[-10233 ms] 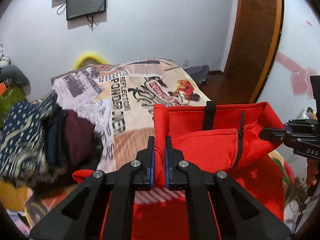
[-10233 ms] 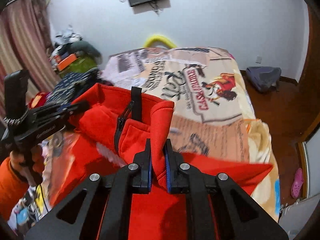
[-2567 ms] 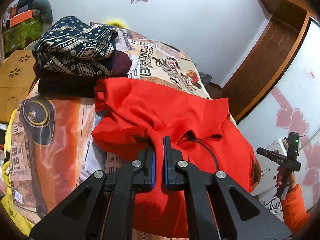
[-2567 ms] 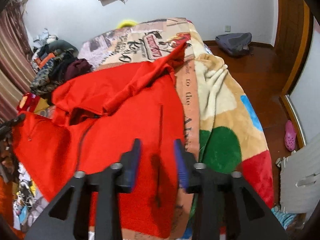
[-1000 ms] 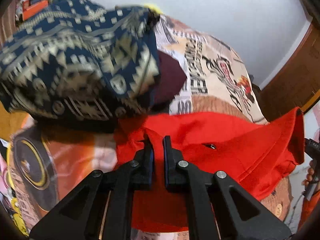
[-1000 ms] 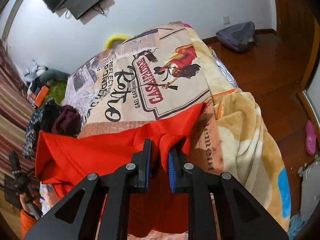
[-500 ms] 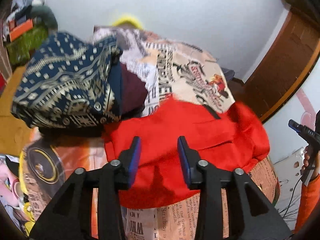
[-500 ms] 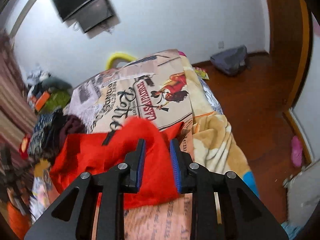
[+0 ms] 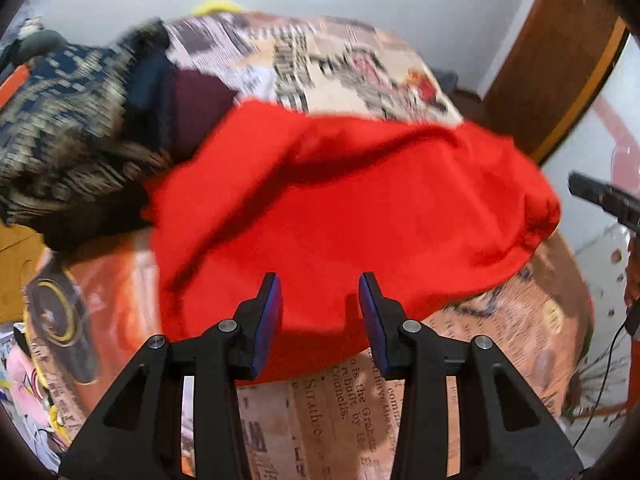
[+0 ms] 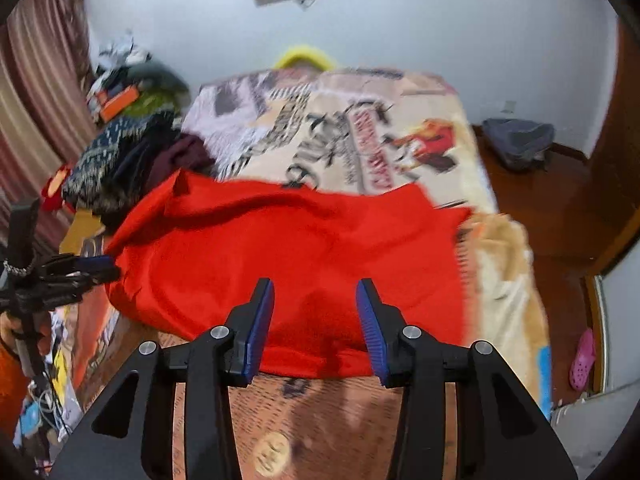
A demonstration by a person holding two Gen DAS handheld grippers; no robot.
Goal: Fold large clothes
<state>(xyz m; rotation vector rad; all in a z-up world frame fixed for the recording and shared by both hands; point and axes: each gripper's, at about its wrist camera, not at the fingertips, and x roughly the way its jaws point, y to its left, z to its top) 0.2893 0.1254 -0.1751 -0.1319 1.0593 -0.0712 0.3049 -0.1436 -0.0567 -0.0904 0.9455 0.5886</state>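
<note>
A red hooded garment [image 9: 352,208] lies folded across the printed bedspread [image 9: 344,60], its smooth back side up. It also shows in the right wrist view [image 10: 296,256]. My left gripper [image 9: 320,308] is open and empty, above the garment's near edge. My right gripper [image 10: 316,312] is open and empty, above the garment's near edge on the other side. The right gripper shows at the right rim of the left wrist view [image 9: 600,196]; the left gripper shows at the left rim of the right wrist view [image 10: 60,276].
A pile of dark patterned and maroon clothes [image 9: 80,120] sits left of the red garment, also in the right wrist view [image 10: 132,160]. The bedspread [image 10: 360,132] extends beyond. A wooden door [image 9: 552,60] and a grey bag [image 10: 516,140] on the floor are to the right.
Both grippers have let go of the red garment and opened wide. The garment has dropped flat onto the bed. Both grippers have drawn back from it.
</note>
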